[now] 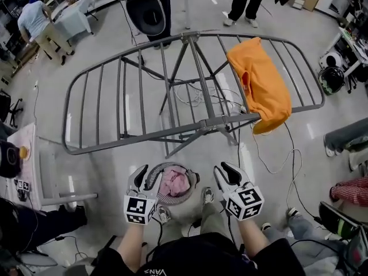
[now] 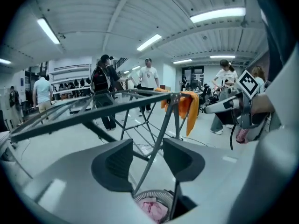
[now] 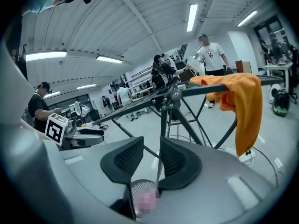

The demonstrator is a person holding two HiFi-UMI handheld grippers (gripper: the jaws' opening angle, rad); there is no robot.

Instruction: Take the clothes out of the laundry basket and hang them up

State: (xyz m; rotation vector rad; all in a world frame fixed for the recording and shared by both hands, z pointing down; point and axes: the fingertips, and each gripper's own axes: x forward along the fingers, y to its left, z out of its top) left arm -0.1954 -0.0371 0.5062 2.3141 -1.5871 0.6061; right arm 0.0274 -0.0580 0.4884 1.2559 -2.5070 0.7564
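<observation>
Down on the floor [image 1: 115, 165], the round laundry basket [image 1: 172, 165] stands at the near foot of the grey drying rack [image 1: 172, 131], and in the head view it sits between the two grippers. Inside it lies a crumpled pink garment [image 1: 174, 184], the only thing that can be made out in the basket. An orange garment [image 1: 261, 85] is draped over the rack's right wing, one end hanging down past the front rail. The left gripper [image 1: 141, 175] hangs above the basket's left side with its jaws moderately apart and nothing between them; through the gap its own view shows only a rack leg and the basket's rim [image 2: 152, 195] with the pink cloth [image 2: 154, 210] below. The right gripper [image 1: 225, 171] hangs above the basket's right side, its jaws parted by a narrower gap, also empty.
</observation>
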